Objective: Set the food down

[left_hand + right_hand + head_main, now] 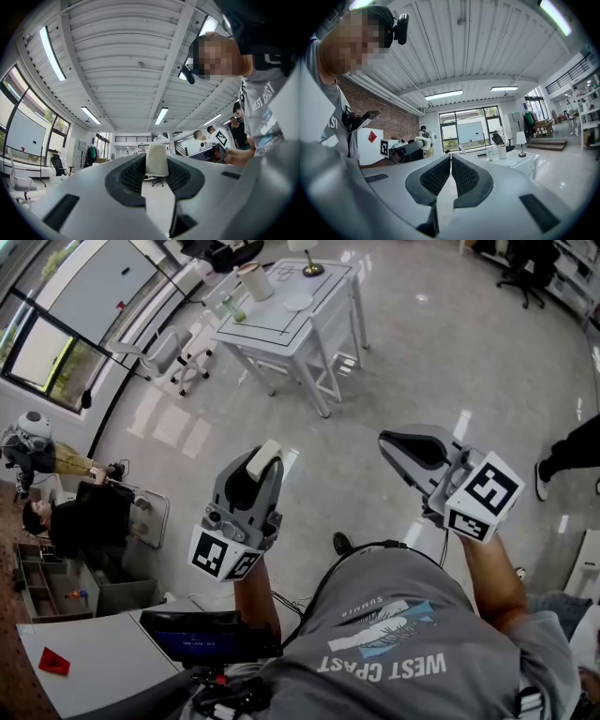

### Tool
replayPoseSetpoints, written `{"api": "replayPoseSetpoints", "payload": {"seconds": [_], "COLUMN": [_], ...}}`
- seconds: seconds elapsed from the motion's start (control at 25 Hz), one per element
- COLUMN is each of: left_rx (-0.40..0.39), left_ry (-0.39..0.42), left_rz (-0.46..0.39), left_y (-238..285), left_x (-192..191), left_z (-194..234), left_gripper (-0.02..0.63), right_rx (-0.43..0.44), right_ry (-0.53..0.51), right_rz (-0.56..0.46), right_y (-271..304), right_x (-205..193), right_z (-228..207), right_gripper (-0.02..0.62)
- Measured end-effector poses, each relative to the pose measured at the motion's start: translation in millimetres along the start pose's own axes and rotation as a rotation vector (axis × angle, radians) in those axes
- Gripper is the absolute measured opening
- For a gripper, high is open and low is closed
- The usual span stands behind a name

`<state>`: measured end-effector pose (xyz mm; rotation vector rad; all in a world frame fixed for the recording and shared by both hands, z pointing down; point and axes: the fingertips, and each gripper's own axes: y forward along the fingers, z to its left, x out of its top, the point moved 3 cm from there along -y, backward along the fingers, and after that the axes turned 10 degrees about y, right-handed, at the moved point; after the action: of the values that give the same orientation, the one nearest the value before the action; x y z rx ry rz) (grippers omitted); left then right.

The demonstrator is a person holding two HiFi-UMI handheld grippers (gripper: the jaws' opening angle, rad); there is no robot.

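Note:
A pale cream block of food (263,457) is pinched between the jaws of my left gripper (260,471), held in mid-air over the glossy floor in front of the person's chest. In the left gripper view the food (156,158) stands upright between the dark ribbed pads (132,174), and the left gripper (157,165) points at the ceiling. My right gripper (388,443) is raised at the right, apart from the food. In its own view the right gripper (451,158) has its pads pressed together with nothing between them.
A white table (314,313) stands far ahead with a lamp (307,259), a cylinder (254,281), a plate (298,302) and a bottle (228,307). A white chair (161,351) is beside it. A seated person (80,521) is at left, someone's legs (572,457) at right.

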<state>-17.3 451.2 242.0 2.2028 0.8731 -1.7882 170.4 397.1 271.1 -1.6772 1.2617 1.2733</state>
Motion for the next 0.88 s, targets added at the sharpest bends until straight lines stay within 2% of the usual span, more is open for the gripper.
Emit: {"api": "replayPoseSetpoints", "payload": {"seconds": [0.64, 0.88], "left_rx": [-0.081, -0.092], "left_ry": [-0.021, -0.042], "left_rz": [-0.065, -0.08], "left_y": [-0.3, -1.4], "left_x": [-30.4, -43.1], "left_z": [136.6, 171.6], "left_gripper": [0.107, 0.107], "right_rx": [-0.107, -0.133], "right_ry": [-0.021, -0.024], "right_rz": [-0.03, -0.02], "right_y": [121.3, 153.0], "right_x": [21.2, 23.9], "right_z": [-16.4, -18.2], "right_gripper": [0.009, 0.009]}}
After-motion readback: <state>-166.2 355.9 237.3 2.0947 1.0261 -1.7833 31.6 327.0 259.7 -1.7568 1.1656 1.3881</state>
